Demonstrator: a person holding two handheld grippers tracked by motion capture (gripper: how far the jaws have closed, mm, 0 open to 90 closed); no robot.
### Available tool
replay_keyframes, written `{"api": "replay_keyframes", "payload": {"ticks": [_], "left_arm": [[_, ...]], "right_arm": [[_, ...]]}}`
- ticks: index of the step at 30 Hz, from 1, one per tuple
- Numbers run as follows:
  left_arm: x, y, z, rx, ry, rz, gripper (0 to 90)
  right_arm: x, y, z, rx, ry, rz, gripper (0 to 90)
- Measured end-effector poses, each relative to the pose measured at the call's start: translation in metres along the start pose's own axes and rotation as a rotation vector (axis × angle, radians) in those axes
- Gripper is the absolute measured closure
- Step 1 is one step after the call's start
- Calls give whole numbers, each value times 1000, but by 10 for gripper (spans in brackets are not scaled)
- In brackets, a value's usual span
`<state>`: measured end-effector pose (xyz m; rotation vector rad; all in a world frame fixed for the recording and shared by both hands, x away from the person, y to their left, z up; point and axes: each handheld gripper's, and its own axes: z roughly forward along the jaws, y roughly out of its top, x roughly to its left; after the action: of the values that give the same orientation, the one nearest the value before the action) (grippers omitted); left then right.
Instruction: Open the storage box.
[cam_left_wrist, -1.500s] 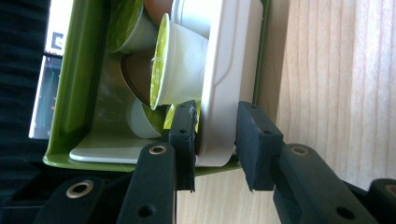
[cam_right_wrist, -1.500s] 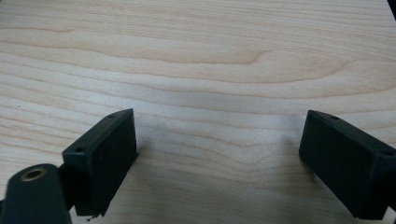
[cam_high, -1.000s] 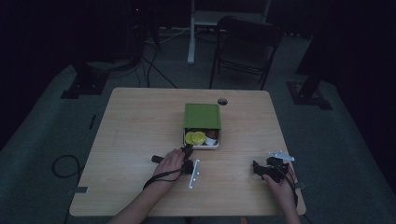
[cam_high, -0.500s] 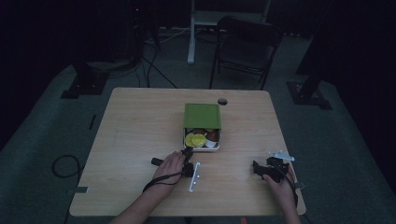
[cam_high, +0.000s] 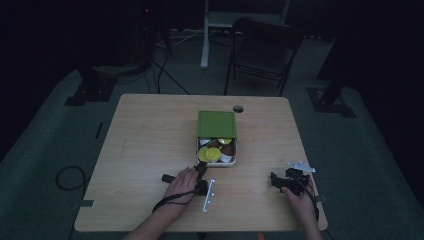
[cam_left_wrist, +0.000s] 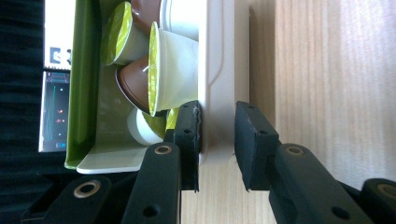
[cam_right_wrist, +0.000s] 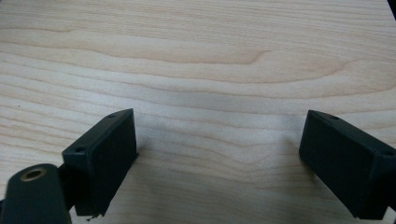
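At tray (cam_left_wrist: 219, 70) rim | left hand-held gripper (cam_left_wrist: 217, 135) clamped | right hand-held gripper (cam_right_wrist: 219, 158) wide open, empty

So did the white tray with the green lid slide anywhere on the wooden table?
No. The white tray sits at the same distance from the dark round hole in the wooden table as before.

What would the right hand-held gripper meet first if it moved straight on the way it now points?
Probably only the bare wooden table. The right hand-held gripper has open jaws with nothing between them, and its own view shows just wood grain ahead. In the high view it points left across bare tabletop, so the way looks free, though depth is uncertain.
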<state>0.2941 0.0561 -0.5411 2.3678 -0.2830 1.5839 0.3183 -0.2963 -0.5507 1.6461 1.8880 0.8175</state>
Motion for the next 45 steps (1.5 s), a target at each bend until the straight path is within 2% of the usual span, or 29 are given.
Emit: {"api": "replay_keyframes", "payload": {"ticks": [19, 26, 28, 45], "left_arm": [[-11, 7, -21, -28, -6, -10, 720], [-18, 9, -31, -39, -25, -6, 722], [-18, 9, -32, -44, -27, -18, 722], [-22, 10, -45, -48, -37, -18, 723]], "right_arm": [[0, 0, 0, 0, 0, 0, 107], [0, 0, 0, 0, 0, 0, 107], [0, 0, 0, 0, 0, 0, 107], [0, 0, 0, 1, 0, 1, 107]]}}
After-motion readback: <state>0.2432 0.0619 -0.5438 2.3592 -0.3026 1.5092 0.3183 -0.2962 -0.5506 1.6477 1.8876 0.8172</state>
